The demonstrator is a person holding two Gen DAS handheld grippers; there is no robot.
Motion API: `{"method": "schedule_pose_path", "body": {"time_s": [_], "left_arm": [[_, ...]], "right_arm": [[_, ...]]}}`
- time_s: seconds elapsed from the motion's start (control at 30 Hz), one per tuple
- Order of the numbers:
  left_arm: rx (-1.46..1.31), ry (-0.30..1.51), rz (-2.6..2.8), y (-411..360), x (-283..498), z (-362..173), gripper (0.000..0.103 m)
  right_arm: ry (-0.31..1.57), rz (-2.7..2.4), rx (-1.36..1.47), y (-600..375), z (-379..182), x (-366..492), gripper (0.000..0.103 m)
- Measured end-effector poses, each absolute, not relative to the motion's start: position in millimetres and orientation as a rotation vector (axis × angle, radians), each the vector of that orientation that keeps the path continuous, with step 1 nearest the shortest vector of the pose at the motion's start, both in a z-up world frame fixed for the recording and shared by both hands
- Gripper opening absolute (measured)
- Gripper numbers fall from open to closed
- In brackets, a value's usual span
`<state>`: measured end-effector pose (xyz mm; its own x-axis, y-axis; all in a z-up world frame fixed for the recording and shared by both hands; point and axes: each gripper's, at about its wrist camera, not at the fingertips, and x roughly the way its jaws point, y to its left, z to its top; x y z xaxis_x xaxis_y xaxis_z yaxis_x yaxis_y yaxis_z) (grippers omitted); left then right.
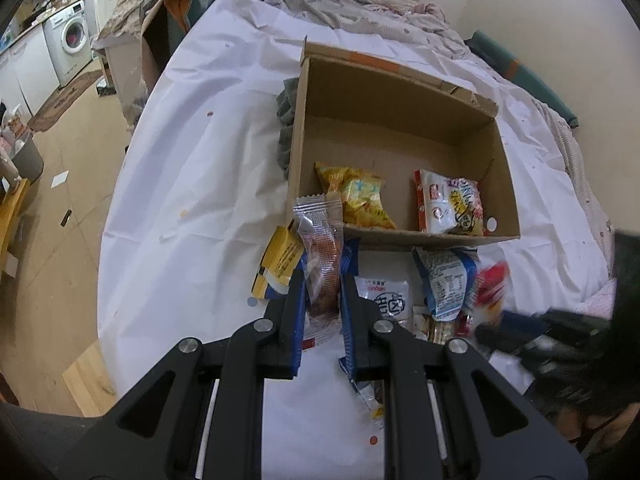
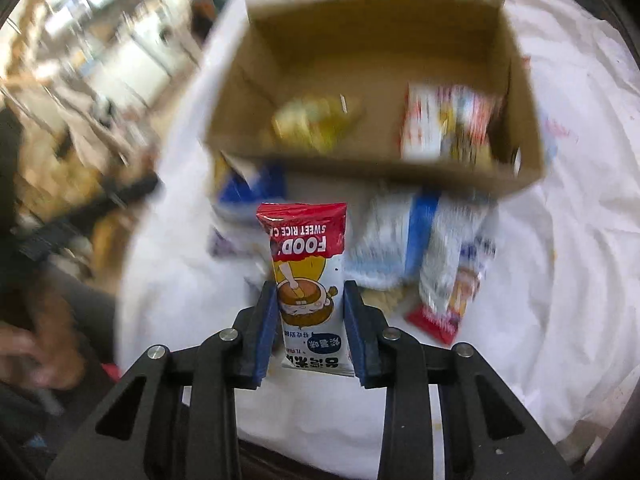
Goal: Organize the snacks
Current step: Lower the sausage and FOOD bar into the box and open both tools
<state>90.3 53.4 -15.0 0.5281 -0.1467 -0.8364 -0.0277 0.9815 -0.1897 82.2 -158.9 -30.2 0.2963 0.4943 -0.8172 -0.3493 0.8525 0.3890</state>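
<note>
Left gripper [image 1: 322, 280]: matte black plastic body, two angular linkage arms per side, triangular cut-outs in the lower arms. Four round silver screw heads sat at the pivots. Fingers [image 1: 294, 320] were black bars faced with blue pads on the inner sides. Pale vertical strips showed behind the linkage near the bottom edge.

Right gripper [image 2: 310, 292]: same build, black linkage, four silver pivot screws, triangular cut-outs, blue-faced fingers [image 2: 266, 328].

Right wrist view, lower left edge: a blurred patch of bare skin, brownish-pink, against dark clothing; shape unclear
</note>
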Motion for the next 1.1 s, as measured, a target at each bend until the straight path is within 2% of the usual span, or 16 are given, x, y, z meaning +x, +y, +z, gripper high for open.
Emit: {"method": "schedule_pose_path", "body": {"time_s": [0.33, 0.47, 0.63, 0.8, 1.1], "left_arm": [[-0.182, 0.932, -0.114, 50, 132, 37, 0.013], [-0.143, 0.926, -0.116, 43, 162, 42, 0.014], [-0.109, 0.914, -0.132, 28, 187, 33, 0.014], [-0.096, 0.903, -0.109, 22, 191, 4, 0.013], [-0.144, 0.944, -0.106, 31, 198, -10, 0.014]], "right_arm": [[0.983, 0.504, 0.233, -175, 15, 134, 0.034], [0.919, 0.504, 0.250, -183, 32, 153, 0.034], [0.872, 0.449, 0.345, -200, 11, 166, 0.034], [0.911, 0.397, 0.329, -199, -8, 177, 0.034], [0.966, 0.379, 0.301, -188, -23, 179, 0.034]]}}
